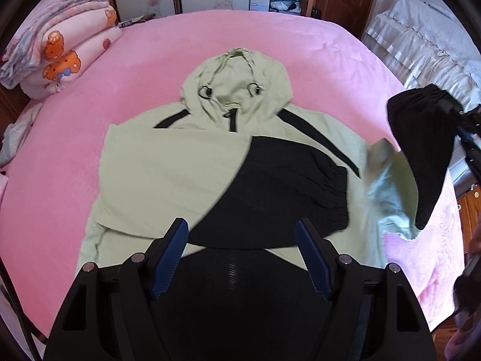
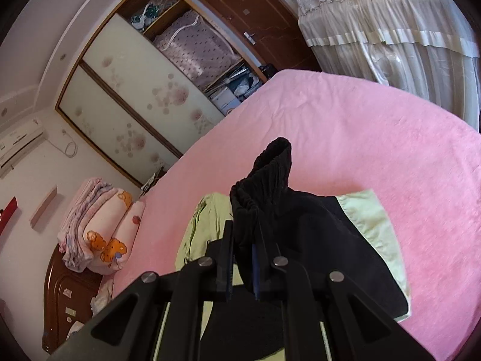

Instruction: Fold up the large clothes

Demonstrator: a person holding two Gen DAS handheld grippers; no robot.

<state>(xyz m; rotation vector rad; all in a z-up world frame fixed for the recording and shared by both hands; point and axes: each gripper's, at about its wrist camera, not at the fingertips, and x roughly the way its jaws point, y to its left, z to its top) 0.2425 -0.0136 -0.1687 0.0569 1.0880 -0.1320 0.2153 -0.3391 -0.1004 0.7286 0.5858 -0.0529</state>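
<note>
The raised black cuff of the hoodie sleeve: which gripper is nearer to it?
Right. The right gripper is clamped on the raised black cuff; the left gripper hangs open over the hoodie body, apart from it.

Showing pale green with black stripes and black cuffs: hoodie (image 1: 168, 165). Glowing plain pink: bed (image 1: 300, 48). Wearing pink with orange bears: quilt (image 1: 60, 57). Carrying faded pink blossoms on cream: wardrobe doors (image 2: 144, 90). Hanging cream-white: curtain (image 2: 384, 30). Flashing blue on black: pads (image 1: 168, 255).
</note>
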